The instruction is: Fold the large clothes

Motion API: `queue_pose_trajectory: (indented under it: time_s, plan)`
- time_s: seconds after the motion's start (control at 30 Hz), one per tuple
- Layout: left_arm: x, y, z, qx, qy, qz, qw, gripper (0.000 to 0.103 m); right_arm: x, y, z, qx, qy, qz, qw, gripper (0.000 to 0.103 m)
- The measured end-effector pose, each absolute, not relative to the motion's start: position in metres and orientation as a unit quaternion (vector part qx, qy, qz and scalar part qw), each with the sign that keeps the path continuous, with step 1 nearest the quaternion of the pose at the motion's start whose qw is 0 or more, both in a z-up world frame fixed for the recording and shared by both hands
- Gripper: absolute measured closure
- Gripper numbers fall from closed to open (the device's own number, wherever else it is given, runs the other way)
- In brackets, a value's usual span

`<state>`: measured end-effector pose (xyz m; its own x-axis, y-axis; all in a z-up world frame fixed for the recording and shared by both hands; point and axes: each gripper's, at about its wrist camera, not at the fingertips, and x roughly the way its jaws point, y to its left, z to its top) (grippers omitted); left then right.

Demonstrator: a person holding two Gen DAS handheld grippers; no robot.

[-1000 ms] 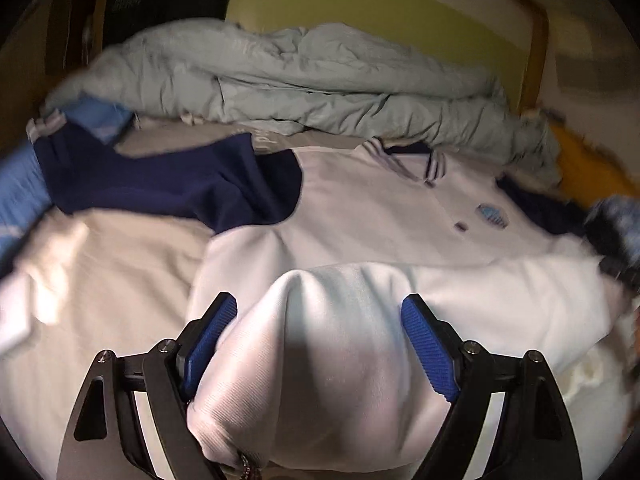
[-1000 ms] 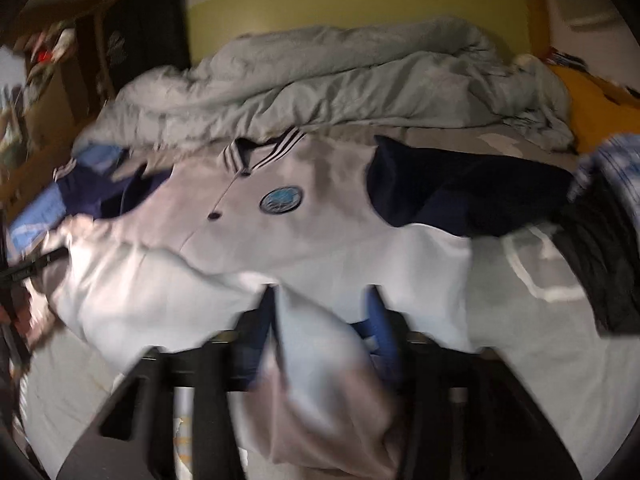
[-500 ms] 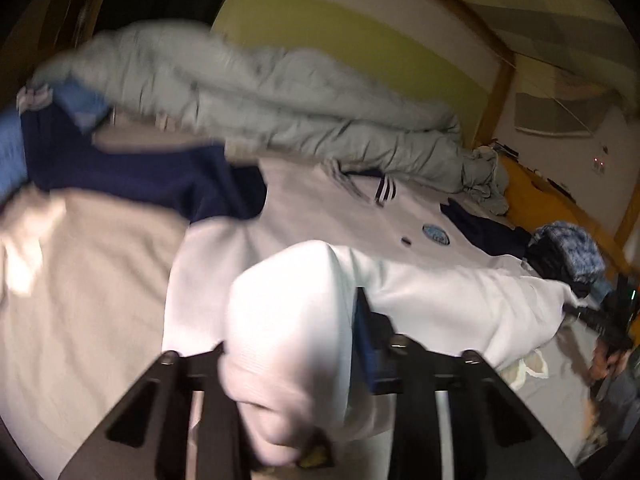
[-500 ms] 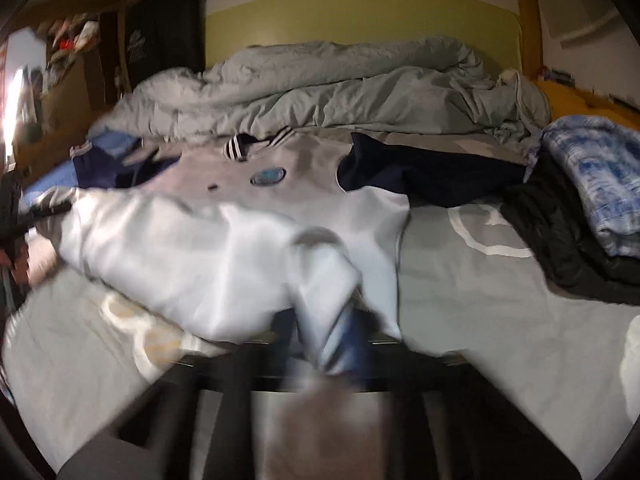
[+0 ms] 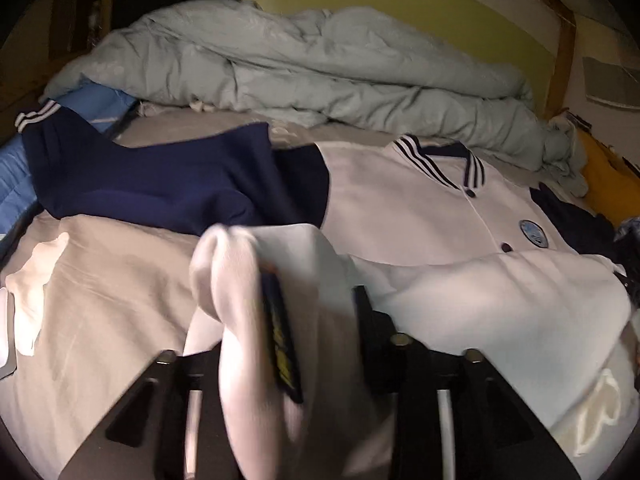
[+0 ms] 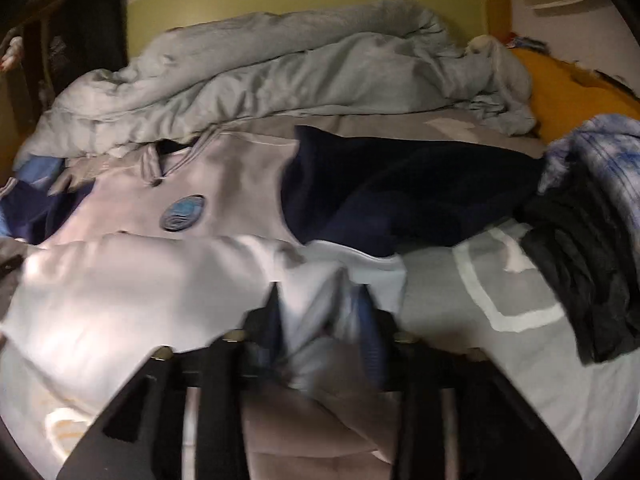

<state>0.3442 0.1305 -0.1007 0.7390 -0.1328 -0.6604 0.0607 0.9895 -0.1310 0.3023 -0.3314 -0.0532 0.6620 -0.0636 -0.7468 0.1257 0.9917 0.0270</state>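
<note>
A white varsity jacket with navy sleeves, a striped collar and a round blue badge lies front up on the bed. Its bottom hem is lifted and folded up toward the chest. My left gripper is shut on the hem's left corner, which bunches over the fingers. My right gripper is shut on the hem's right corner. The jacket also shows in the right wrist view with its other navy sleeve spread to the right.
A rumpled grey duvet lies across the head of the bed. Blue fabric sits at the far left. A black garment and a blue patterned one lie at the right. An orange pillow is behind them.
Both grippers have closed on the hem corners and carried the hem up over the jacket's lower front. The left gripper stood open around the hem a second ago.
</note>
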Motion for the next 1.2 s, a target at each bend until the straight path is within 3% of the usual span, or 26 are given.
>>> queue_pose_trajectory:
  time_s: [0.07, 0.13, 0.27, 0.43, 0.6, 0.63, 0.7, 0.73, 1.0, 1.2]
  plan:
    - [0.332, 0.141, -0.095, -0.073, 0.333, -0.042, 0.939, 0.011, 0.287, -0.346, -0.05, 0.082, 0.397, -0.055, 0.913, 0.037]
    - [0.318, 0.15, -0.086, -0.085, 0.307, -0.041, 0.947, 0.001, 0.269, -0.365, -0.044, 0.127, 0.385, -0.057, 0.912, 0.028]
    - [0.286, 0.164, -0.076, -0.093, 0.299, -0.043, 0.949, 0.0, 0.232, -0.406, -0.039, 0.21, 0.367, -0.051, 0.905, 0.022]
    - [0.278, 0.181, -0.1, -0.136, 0.354, -0.037, 0.925, 0.0, 0.229, -0.428, -0.064, 0.289, 0.398, 0.0, 0.87, 0.021]
    - [0.3, 0.196, -0.127, -0.228, 0.409, -0.075, 0.88, 0.0, 0.247, -0.411, -0.072, 0.279, 0.404, 0.031, 0.871, 0.016]
    - [0.301, 0.194, -0.126, -0.226, 0.411, -0.082, 0.879, 0.003, 0.255, -0.404, -0.073, 0.283, 0.408, 0.053, 0.866, 0.019]
    - [0.3, 0.186, -0.123, -0.218, 0.411, -0.099, 0.88, 0.058, 0.268, -0.385, -0.079, 0.286, 0.428, 0.092, 0.852, 0.055]
    - [0.297, 0.18, -0.121, -0.219, 0.408, -0.111, 0.879, 0.088, 0.271, -0.377, -0.081, 0.287, 0.428, 0.101, 0.851, 0.087]
    - [0.203, 0.18, -0.064, -0.162, 0.331, -0.079, 0.926, 0.093, 0.193, -0.358, -0.021, 0.201, 0.368, 0.052, 0.907, 0.095]
    - [0.147, 0.178, -0.084, -0.127, 0.369, -0.096, 0.916, 0.093, 0.125, -0.361, -0.034, 0.188, 0.402, 0.051, 0.895, 0.094]
